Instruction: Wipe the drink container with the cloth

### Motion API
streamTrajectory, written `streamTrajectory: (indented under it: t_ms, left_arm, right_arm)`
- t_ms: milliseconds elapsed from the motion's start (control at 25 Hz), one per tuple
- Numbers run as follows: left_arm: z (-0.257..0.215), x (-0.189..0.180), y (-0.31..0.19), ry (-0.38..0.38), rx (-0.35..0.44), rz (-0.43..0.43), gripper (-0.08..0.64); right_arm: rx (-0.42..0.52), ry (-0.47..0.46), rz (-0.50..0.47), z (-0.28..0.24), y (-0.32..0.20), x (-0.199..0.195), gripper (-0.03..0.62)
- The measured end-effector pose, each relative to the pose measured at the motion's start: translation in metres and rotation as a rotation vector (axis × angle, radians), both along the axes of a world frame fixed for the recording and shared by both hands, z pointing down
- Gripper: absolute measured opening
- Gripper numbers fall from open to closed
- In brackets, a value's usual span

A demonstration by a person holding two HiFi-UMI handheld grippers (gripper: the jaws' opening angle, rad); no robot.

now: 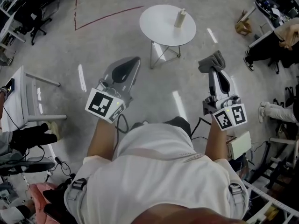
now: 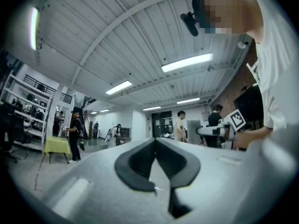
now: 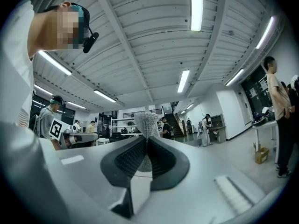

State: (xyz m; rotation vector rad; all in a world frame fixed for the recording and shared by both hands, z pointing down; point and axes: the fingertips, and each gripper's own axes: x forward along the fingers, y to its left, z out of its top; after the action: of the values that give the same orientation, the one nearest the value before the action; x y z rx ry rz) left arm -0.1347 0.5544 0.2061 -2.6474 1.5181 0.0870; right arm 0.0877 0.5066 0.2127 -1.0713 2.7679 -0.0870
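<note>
A round white table [image 1: 156, 28] is set on a grey floor [image 1: 103, 45] marked with a red line [image 1: 108, 17]. The ribbed ceiling [image 2: 117, 41] is lit by long strip lights [image 3: 196, 6].

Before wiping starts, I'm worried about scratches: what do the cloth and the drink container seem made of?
Cloth: grey fabric, matte, probably knitted; a ribbed texture shows. Drink container: pale, dull finish, maybe plastic or carton; too small to tell.

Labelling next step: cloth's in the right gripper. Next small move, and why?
Probably move forward toward the round table: the drink container stands on it, well ahead of both grippers. The right gripper is shut on the cloth; the left gripper is shut and empty.
</note>
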Motion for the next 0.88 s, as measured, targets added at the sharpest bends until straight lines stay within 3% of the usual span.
streamTrajectory:
  t_ms: [240, 520, 880]
  left_arm:
    - [0.013, -0.020, -0.040, 0.013, -0.027, 0.018, 0.002]
    - [0.028, -0.009, -0.107, -0.006, -0.062, 0.012, 0.002]
    - [0.029, 0.060, -0.236, -0.098, -0.114, -0.012, 0.002]
  right_arm:
    - [-0.012, 0.033, 0.007, 0.006, -0.035, -0.020, 0.025]
    - [-0.041, 0.025, -0.022, 0.026, -0.108, -0.014, 0.025]
    - [-0.068, -0.030, -0.063, 0.034, -0.243, 0.047, 0.025]
